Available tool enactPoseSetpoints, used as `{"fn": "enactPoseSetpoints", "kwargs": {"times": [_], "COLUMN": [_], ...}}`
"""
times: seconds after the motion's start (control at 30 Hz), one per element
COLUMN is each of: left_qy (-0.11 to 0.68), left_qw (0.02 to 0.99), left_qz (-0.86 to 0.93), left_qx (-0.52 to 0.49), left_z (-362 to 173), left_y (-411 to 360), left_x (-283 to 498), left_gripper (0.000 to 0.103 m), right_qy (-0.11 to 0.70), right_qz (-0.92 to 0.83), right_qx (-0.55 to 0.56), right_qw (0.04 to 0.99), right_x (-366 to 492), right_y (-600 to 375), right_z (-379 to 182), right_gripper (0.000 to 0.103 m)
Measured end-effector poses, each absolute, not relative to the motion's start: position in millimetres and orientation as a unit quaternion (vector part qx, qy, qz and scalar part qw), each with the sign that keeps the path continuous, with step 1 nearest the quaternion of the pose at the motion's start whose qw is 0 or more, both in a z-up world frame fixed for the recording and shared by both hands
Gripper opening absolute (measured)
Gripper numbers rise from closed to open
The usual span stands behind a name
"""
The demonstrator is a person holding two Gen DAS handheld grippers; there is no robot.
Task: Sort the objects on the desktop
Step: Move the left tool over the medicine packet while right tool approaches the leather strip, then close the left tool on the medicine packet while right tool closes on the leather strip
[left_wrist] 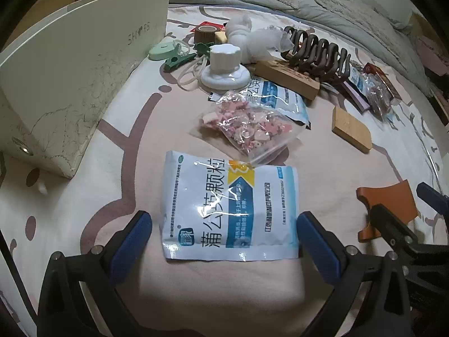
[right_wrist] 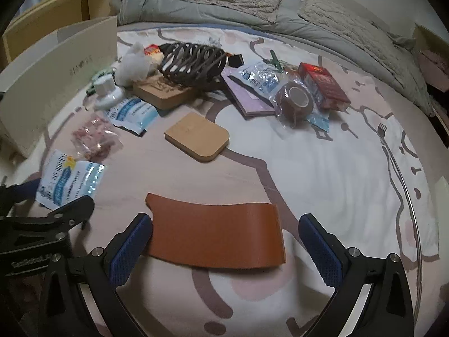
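Two grippers are seen, both with jaws spread wide and nothing grasped. The left gripper is positioned over one blue-and-white medicine sachet lying flat on the patterned bedsheet, its lower end between the blue pads; contact cannot be told. The right gripper is placed around one curved orange-brown plate, also flat on the sheet.

Sachets of that blue-white kind are counted as two: the second sachet lies farther off, partly under one clear bag of pink bits. Wooden blocks are counted as two: one plain block apart to the right, one carved block under one large brown hair claw. One white knob-shaped object stands upright beside green clips; their count cannot be told. One white box stands at the left edge. From the right wrist view, one red carton, one brown tape roll in wrap and one purple booklet are seen clustered together, touching.
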State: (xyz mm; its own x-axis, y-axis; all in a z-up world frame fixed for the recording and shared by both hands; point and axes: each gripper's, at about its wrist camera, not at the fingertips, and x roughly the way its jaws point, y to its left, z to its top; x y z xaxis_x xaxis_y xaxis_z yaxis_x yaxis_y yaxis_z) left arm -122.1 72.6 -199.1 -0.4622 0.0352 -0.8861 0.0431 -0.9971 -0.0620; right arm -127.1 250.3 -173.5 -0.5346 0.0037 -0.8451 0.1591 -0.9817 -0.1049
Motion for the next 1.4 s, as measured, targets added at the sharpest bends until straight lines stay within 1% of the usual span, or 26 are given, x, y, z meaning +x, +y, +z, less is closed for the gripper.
{"fn": "enactPoseSetpoints", "kwargs": {"times": [0.1,0.23,0.3,0.6,0.67,0.73,0.77,0.87,0.97,1.07,1.13,1.2,1.27,1.4], "left_qy": [0.033,0.032,0.032,0.040,0.041,0.043,0.044,0.051,0.066,0.079,0.085,0.091,0.089,0.078], "left_qw": [0.005,0.004,0.003,0.000,0.000,-0.002,-0.003,-0.007,-0.016,-0.016,-0.011,-0.006,-0.011,-0.015], "left_qz": [-0.853,-0.851,-0.850,-0.845,-0.844,-0.842,-0.841,-0.837,-0.840,-0.844,-0.847,-0.849,-0.850,-0.854], "left_qx": [0.521,0.524,0.526,0.533,0.535,0.538,0.540,0.545,0.539,0.531,0.524,0.520,0.519,0.513], "left_z": [-200,-201,-201,-201,-201,-201,-201,-199,-197,-195,-192,-190,-190,-189], "left_y": [74,73,72,70,69,69,69,65,61,56,53,51,51,53], "left_x": [-123,-123,-122,-124,-125,-127,-128,-129,-131,-127,-125,-122,-122,-128], "left_gripper": [0.103,0.103,0.103,0.103,0.103,0.103,0.103,0.103,0.103,0.100,0.090,0.085,0.084,0.075], "right_qy": [0.079,0.021,0.006,0.008,0.007,0.012,0.016,0.027,0.017,0.017,0.018,0.019,0.017,0.013], "right_qz": [-0.869,-0.858,-0.857,-0.870,-0.873,-0.876,-0.878,-0.882,-0.882,-0.885,-0.885,-0.885,-0.885,-0.885], "right_qx": [0.486,0.510,0.511,0.488,0.482,0.476,0.472,0.465,0.464,0.459,0.458,0.459,0.459,0.459], "right_qw": [0.046,0.055,0.065,0.064,0.067,0.073,0.077,0.075,0.078,0.077,0.076,0.076,0.077,0.079], "right_x": [-130,-136,-136,-122,-119,-115,-112,-109,-108,-109,-107,-108,-110,-112], "right_y": [255,269,274,269,268,265,263,259,261,261,261,261,260,260], "right_z": [-178,-190,-192,-192,-191,-189,-188,-186,-187,-189,-189,-189,-189,-190], "right_gripper": [0.103,0.103,0.103,0.103,0.099,0.091,0.089,0.088,0.088,0.088,0.088,0.088,0.088,0.088]}}
